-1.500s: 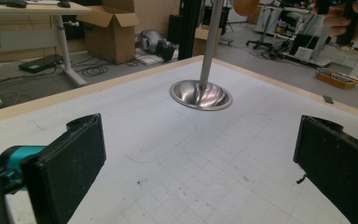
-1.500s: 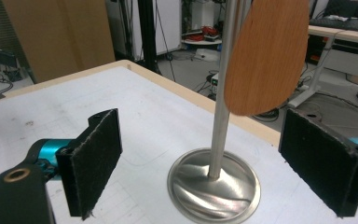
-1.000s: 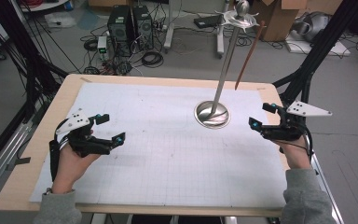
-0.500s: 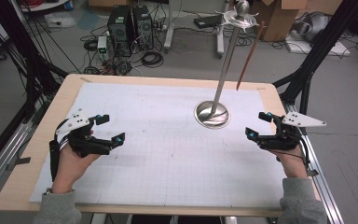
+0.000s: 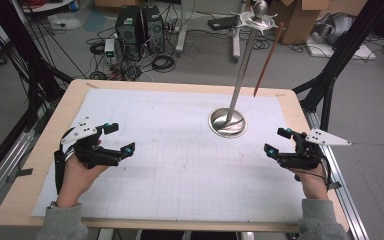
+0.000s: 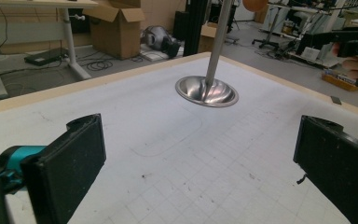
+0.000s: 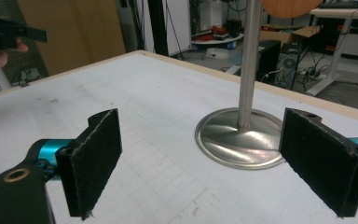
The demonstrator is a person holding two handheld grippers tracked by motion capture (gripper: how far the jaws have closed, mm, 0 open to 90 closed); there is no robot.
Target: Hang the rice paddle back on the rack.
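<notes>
A metal stand with a round shiny base (image 5: pixel 227 122) rises on a thin pole (image 5: pixel 242 70) from the white grid mat (image 5: pixel 180 165). At its top are silver arms (image 5: pixel 255 19), and a brown stick (image 5: pixel 269 59) hangs from them. My left gripper (image 5: pixel 118 137) hovers open over the mat's left side, jaws wide apart with nothing between them. My right gripper (image 5: pixel 276 141) is open at the mat's right edge, pointing toward the base. The base (image 6: pixel 206 90) lies ahead in the left gripper view. In the right gripper view it (image 7: pixel 240 136) sits close between the jaws' line of sight.
The wooden table edge (image 5: pixel 40 150) frames the mat. Black frame struts (image 5: pixel 340 50) stand at both sides. Cables, computer cases (image 5: pixel 139 25) and cardboard boxes (image 5: pixel 300 20) lie on the floor beyond the table's far edge.
My right gripper has moved back toward the near edge of the table and slightly lower in view. The left gripper has stayed put.
</notes>
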